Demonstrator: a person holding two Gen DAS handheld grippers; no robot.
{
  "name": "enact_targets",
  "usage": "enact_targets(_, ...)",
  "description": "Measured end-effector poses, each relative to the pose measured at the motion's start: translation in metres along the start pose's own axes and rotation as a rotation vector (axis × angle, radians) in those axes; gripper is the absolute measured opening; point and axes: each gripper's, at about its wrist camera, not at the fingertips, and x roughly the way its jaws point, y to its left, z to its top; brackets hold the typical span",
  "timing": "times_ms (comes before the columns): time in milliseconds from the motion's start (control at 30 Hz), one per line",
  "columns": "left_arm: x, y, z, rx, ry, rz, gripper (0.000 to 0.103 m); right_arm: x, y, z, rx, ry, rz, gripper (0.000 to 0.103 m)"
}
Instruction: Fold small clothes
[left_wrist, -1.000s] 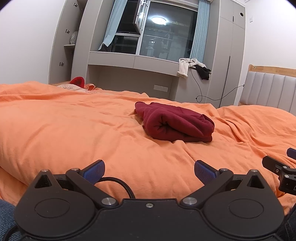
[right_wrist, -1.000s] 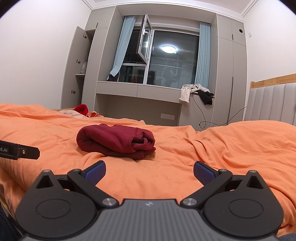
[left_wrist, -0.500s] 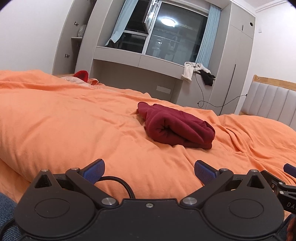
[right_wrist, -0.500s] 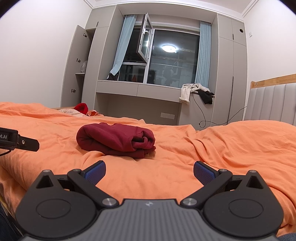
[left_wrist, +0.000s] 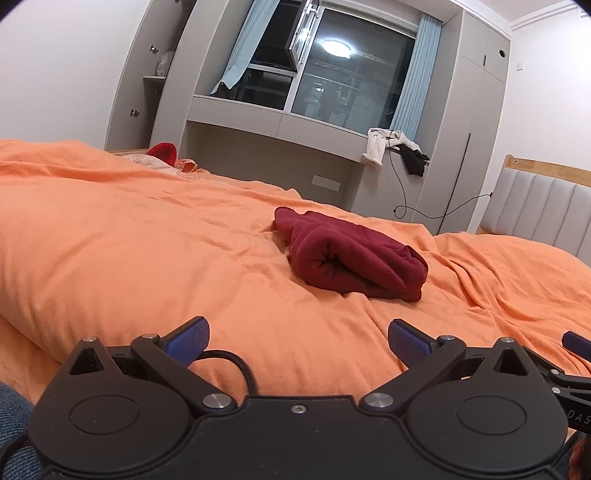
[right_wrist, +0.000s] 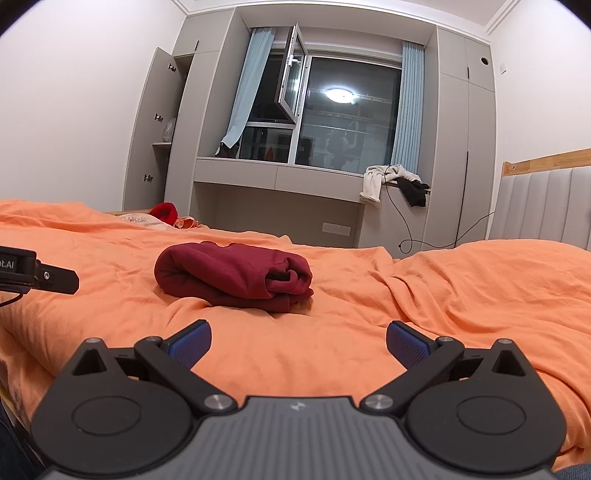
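**Tools parted over bed; garment folded**

Left tool (left_wrist: 298, 341): spread wide, nothing between blue pads (left_wrist: 186, 341); held low over near edge of orange duvet (left_wrist: 110, 251), well short of garment. Black cable looped just behind left pad. Seen also from right wrist view as black arm at left edge (right_wrist: 37, 275), apart from garment.

Right tool (right_wrist: 299, 341): likewise spread wide, blue pads (right_wrist: 190, 341) holding nothing; low over duvet, garment ahead and slightly left, not touched. Tip visible at right edge of left wrist view (left_wrist: 576, 341).

Garment (left_wrist: 351, 254): dark red, folded into thick compact bundle, lying on duvet near middle of bed; rolled fold toward left tool, layered open ends toward headboard side. Same bundle in right wrist view (right_wrist: 232, 275), layered ends at right.

Headboard (left_wrist: 543, 206): grey padded panels, wood top rail, right of frame.

Window (right_wrist: 332, 114): dark glass, one sash swung inward, ceiling lamp reflected; blue curtains either side.

Ledge below window: white cloth (right_wrist: 373, 181) and black cloth (right_wrist: 413, 192) draped at right end, cord hanging beneath.

Red item (right_wrist: 164, 212): at far edge of bed, beside pale patterned fabric; kind not discernible.

Grey cupboards flanking window, left door open.
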Motion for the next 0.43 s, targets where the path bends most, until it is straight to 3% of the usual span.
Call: enact_targets(433,0.005,0.0,0.001,0.004,0.023,-0.013,0.103,0.002,0.022,0.003,-0.016,0.003,0.003,0.103)
